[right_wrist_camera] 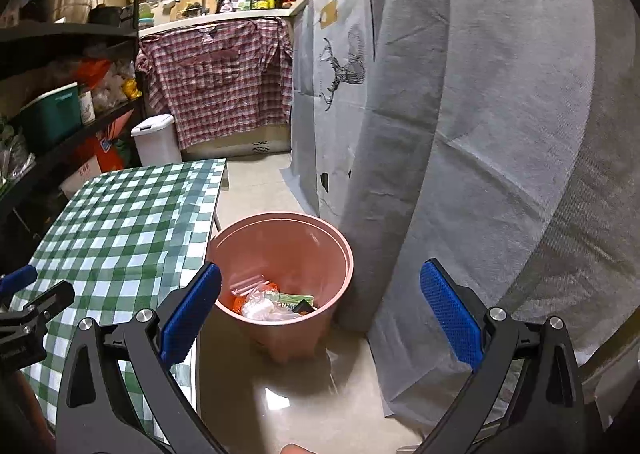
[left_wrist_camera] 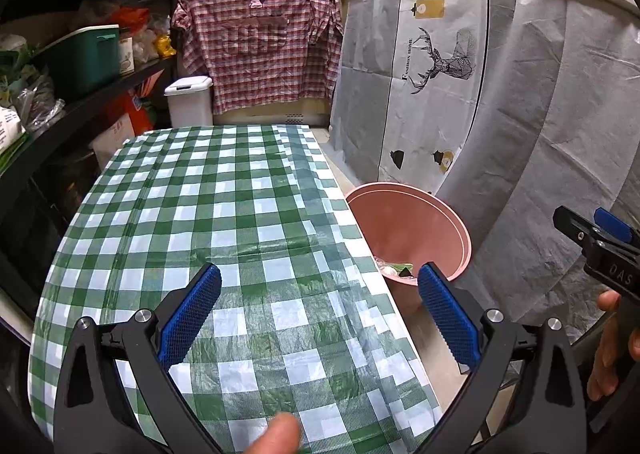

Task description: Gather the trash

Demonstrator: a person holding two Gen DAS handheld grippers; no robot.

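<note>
A pink bin (right_wrist_camera: 280, 238) stands on the floor beside the table's right edge, and its rim (left_wrist_camera: 404, 189) also shows in the left wrist view. Crumpled wrappers and plastic trash (right_wrist_camera: 272, 300) lie in its bottom. My left gripper (left_wrist_camera: 320, 282) hangs open over the green checked tablecloth (left_wrist_camera: 208, 193) with nothing between its blue pads. My right gripper (right_wrist_camera: 320, 286) is open too, above the bin's near rim, holding nothing. The right gripper's tip (left_wrist_camera: 592, 242) shows at the right edge of the left wrist view, and the left gripper's tip (right_wrist_camera: 36, 298) at the left edge of the right wrist view.
Dark shelves (left_wrist_camera: 80, 93) packed with boxes and bags run along the left. A white lidded bin (left_wrist_camera: 190, 99) stands beyond the table's far end. A grey printed cloth (left_wrist_camera: 500, 113) drapes over the counter on the right, close to the pink bin. Tiled floor (right_wrist_camera: 320, 386) lies between.
</note>
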